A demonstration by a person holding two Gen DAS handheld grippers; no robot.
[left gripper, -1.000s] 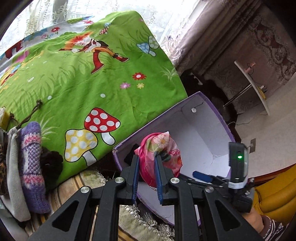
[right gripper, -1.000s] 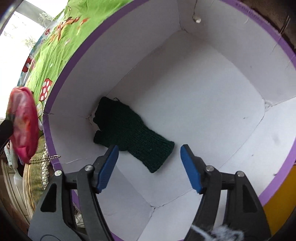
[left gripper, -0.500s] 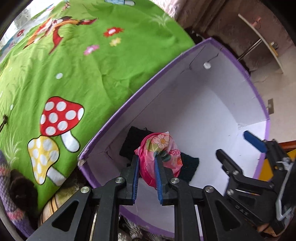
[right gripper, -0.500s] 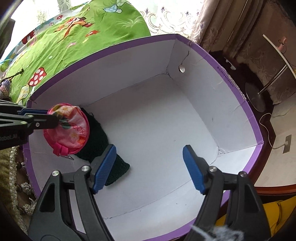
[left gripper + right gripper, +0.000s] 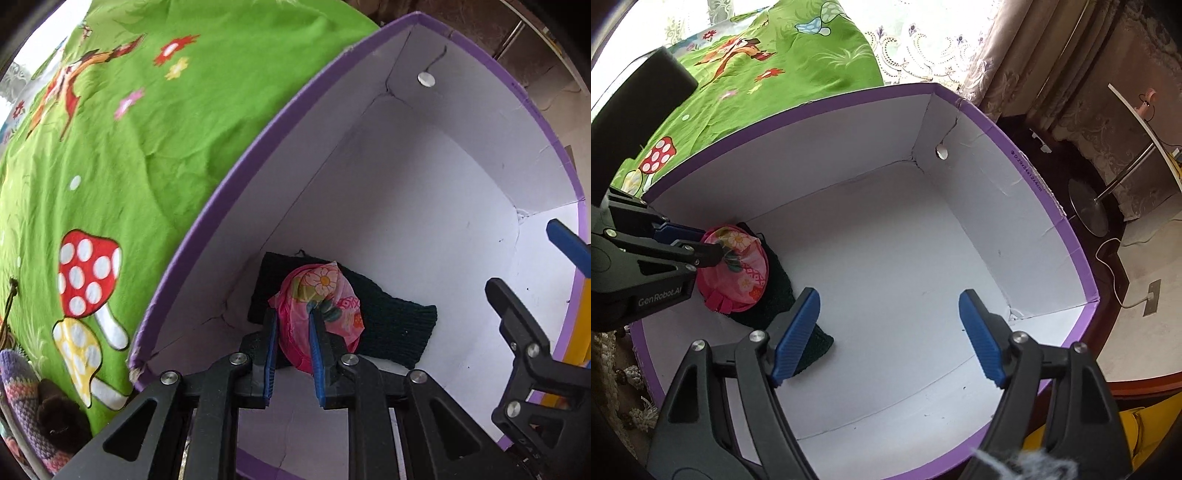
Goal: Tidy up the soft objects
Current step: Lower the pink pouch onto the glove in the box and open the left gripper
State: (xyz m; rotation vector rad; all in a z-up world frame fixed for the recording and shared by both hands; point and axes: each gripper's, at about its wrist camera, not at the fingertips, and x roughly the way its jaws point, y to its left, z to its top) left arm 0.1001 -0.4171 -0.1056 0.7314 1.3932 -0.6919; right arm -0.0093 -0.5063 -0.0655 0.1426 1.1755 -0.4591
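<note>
Pouch going into the box, left jaws clamped on it.

Your left gripper (image 5: 291, 339) is pointing down into the purple-rimmed white box (image 5: 1049, 206), jaws clenched on the pink floral pouch (image 5: 321, 306), which is hanging at the box's near-left corner right over the dark green knit glove (image 5: 395, 325); can't tell if pouch and glove are touching. The glove is lying flat on the box floor against the left wall. Your right gripper (image 5: 888, 332) is hovering over the box with its jaws opening, nothing between them, blue pads (image 5: 796, 332) well apart. The box is sitting just beside the green mushroom-print bedsheet (image 5: 122, 155). A striped knit item (image 5: 22, 391) is lying at the sheet's lower left edge.
</note>
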